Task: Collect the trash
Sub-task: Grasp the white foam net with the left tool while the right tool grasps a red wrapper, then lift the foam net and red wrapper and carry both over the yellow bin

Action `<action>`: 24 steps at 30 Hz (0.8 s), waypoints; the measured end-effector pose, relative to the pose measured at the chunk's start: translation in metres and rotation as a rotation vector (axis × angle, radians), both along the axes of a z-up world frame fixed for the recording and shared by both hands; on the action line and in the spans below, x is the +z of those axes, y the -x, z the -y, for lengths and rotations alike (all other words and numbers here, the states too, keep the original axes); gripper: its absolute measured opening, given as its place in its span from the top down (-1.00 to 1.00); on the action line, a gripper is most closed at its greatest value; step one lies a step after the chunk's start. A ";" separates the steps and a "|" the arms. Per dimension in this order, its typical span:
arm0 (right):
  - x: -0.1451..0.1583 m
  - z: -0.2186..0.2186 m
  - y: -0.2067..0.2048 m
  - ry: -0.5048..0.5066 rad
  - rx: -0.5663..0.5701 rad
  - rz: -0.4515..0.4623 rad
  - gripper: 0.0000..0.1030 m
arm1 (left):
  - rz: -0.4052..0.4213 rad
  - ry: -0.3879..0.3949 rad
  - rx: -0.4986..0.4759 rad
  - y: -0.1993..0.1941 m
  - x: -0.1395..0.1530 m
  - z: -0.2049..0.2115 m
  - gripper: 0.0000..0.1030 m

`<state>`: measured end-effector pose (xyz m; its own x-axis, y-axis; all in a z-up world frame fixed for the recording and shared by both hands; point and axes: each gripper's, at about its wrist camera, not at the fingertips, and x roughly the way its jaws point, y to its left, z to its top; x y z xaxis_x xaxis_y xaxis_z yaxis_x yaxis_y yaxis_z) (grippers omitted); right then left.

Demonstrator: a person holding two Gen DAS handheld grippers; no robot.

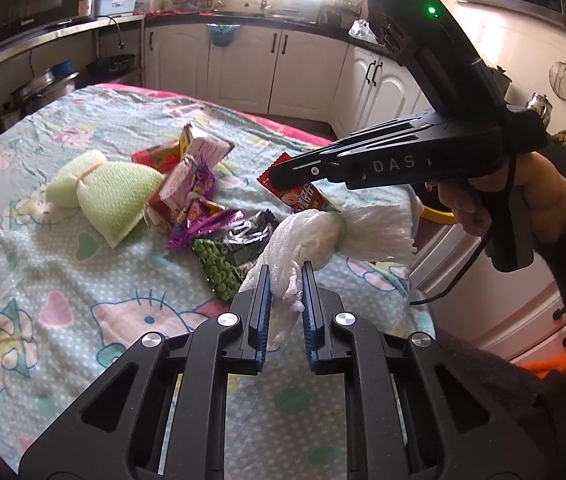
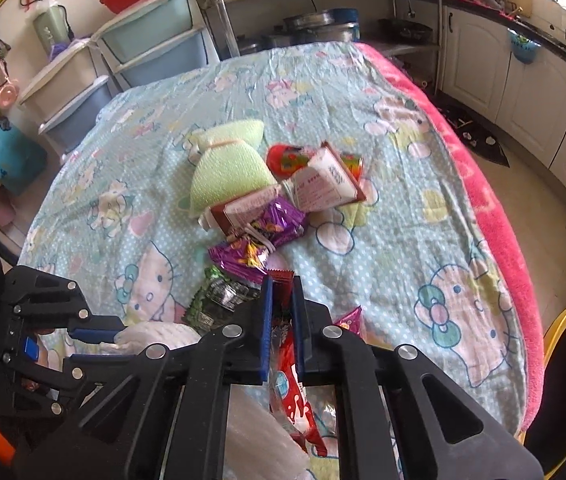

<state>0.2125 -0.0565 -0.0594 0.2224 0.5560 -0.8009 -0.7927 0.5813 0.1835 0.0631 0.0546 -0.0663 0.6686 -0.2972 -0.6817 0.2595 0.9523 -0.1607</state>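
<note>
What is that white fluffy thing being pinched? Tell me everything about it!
The white foam net looks soft and stretchy, woven in a mesh. It is bunched at a tight waist, with one end flaring out like a frayed fan toward the right. The other, narrower end is squeezed between the blue pads of the left hand-held gripper, which is shut on it. It sits at the near edge of the cartoon-cat cloth, beside a green pea packet, just under the right hand-held gripper.

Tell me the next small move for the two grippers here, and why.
Probably lift both loads clear of the bed and carry them toward the yellow-rimmed bin. The left gripper is already clamped on the white foam net, and the right gripper is shut on the red wrapper, so nothing remains to grasp.
</note>
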 end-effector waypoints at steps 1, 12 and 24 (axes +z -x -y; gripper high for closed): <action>0.003 0.001 0.001 -0.010 -0.002 0.004 0.84 | 0.004 -0.003 0.004 0.000 0.002 0.000 0.82; 0.034 0.003 0.007 -0.089 -0.006 0.058 0.86 | 0.025 -0.010 0.061 0.004 0.021 -0.006 0.83; 0.070 0.014 0.007 -0.181 -0.042 0.109 0.89 | 0.090 -0.023 0.142 0.005 0.057 -0.010 0.83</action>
